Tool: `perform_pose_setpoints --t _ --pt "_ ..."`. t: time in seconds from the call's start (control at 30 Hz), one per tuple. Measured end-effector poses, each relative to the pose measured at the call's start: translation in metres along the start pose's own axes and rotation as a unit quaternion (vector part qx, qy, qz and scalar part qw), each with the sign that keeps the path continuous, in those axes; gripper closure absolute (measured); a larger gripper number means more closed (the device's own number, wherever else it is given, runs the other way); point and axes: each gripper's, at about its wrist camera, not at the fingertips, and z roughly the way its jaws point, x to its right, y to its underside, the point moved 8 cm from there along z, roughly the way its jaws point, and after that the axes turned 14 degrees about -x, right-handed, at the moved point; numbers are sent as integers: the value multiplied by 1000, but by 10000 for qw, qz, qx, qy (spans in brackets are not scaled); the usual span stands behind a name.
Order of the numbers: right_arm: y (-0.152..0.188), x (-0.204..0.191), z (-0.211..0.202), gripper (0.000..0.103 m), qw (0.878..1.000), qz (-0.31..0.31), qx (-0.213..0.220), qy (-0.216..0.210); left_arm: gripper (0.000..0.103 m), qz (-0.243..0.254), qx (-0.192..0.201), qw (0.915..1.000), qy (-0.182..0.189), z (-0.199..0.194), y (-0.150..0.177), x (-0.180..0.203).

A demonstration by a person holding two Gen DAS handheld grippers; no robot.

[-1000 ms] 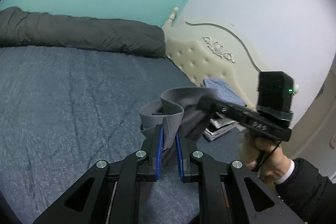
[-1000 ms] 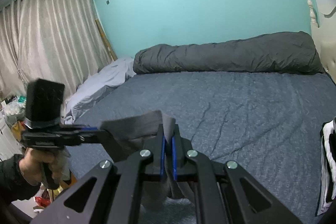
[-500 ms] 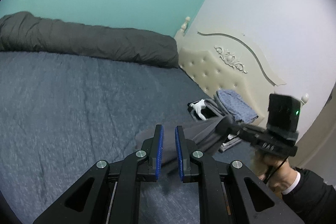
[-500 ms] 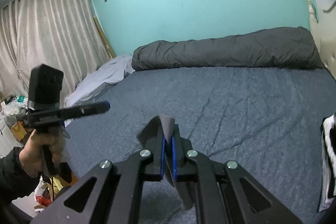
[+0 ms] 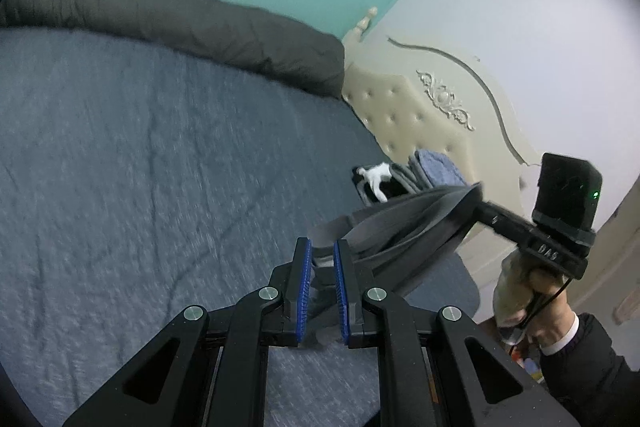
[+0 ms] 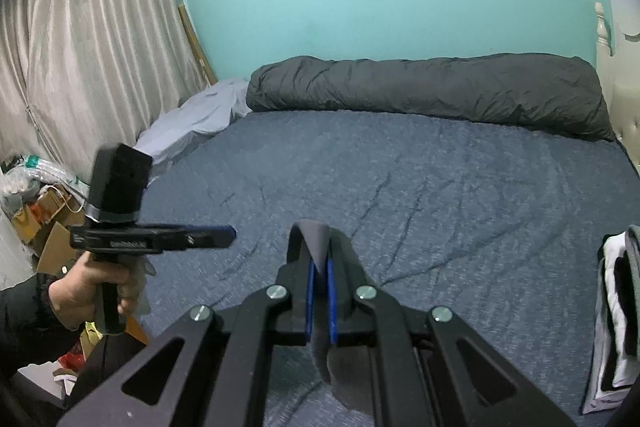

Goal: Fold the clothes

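A grey garment (image 5: 404,223) hangs in the air over the blue bed (image 5: 140,187). My right gripper (image 6: 319,263) is shut on its folded edge (image 6: 316,247); the cloth droops below the fingers. In the left wrist view the right gripper (image 5: 476,195) holds the garment's far end. My left gripper (image 5: 320,259) has its blue pads apart, with cloth lying loosely between them. It shows in the right wrist view (image 6: 224,233) to the left, free of cloth.
A stack of folded clothes (image 5: 404,179) lies at the bed's right edge by the cream headboard (image 5: 420,115); it also shows in the right wrist view (image 6: 616,311). A rolled dark duvet (image 6: 432,91) lies along the far side. Boxes and clutter (image 6: 36,211) stand on the floor left.
My left gripper has let go of the grey garment and moved apart from the right one. The garment now hangs from the right gripper alone and has swung toward the clothes stack.
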Motion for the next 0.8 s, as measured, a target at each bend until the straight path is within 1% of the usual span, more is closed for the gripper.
perform_pose_setpoints --t 0.13,0.2,0.4,0.5,0.67,0.73,0.8 --pt "4 5 7 98 9999 -8 -157 45 88 -164 -194 9995 203 27 19 -16" --pt "6 6 15 98 9997 -1 -250 51 81 -210 -257 9990 286 38 29 -24" --pt "6 6 33 98 9991 -53 -430 38 69 -341 -391 9978 419 73 47 -46" --pt "6 8 41 98 9986 -57 -515 58 60 -327 -387 9973 532 87 52 -50" --pt "3 9 49 98 9981 -75 -602 78 59 -335 -359 9969 609 103 54 -54" --pt "2 9 51 98 9980 -84 -620 70 56 -350 -333 9971 596 107 52 -57" --pt "2 9 52 98 9979 -100 -631 66 50 -347 -240 9972 623 108 47 -59"
